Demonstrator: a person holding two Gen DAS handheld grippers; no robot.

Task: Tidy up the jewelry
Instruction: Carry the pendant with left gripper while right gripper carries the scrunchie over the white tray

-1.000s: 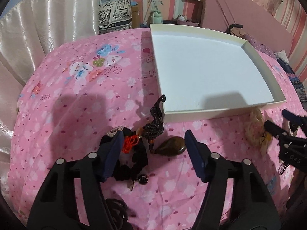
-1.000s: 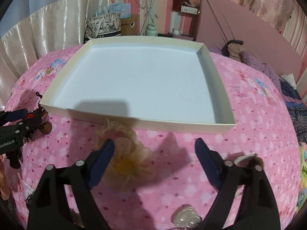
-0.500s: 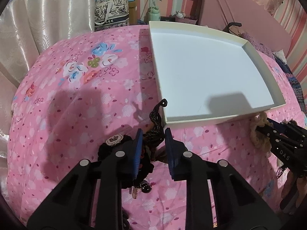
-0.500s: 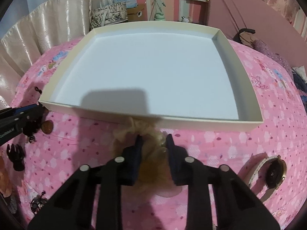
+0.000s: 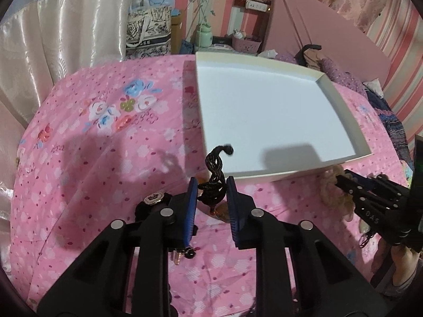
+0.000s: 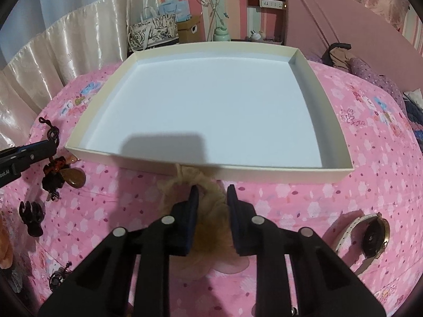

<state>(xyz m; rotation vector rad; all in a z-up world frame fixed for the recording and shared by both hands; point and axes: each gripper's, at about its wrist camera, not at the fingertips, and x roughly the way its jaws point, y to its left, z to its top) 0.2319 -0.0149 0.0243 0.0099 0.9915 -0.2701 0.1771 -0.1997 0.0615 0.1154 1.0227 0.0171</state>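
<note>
My left gripper is shut on a black braided cord necklace with an amber pendant hanging below, lifted just off the pink bedspread near the tray's front left corner. From the right wrist view the pendant dangles under the left gripper. My right gripper is shut on a beige fabric flower hair tie, just in front of the tray's near wall. The empty white tray lies ahead of both; it also shows in the left wrist view.
A black hair claw and other small dark pieces lie at the left on the bedspread. A wristwatch lies at the right. A black brooch-topped piece sits under my left gripper. Curtains, bags and a pink headboard stand behind.
Both grippers went from open to shut, the left on the cord necklace, the right on the flower hair tie. Both items have since been lifted slightly off the bedspread.
</note>
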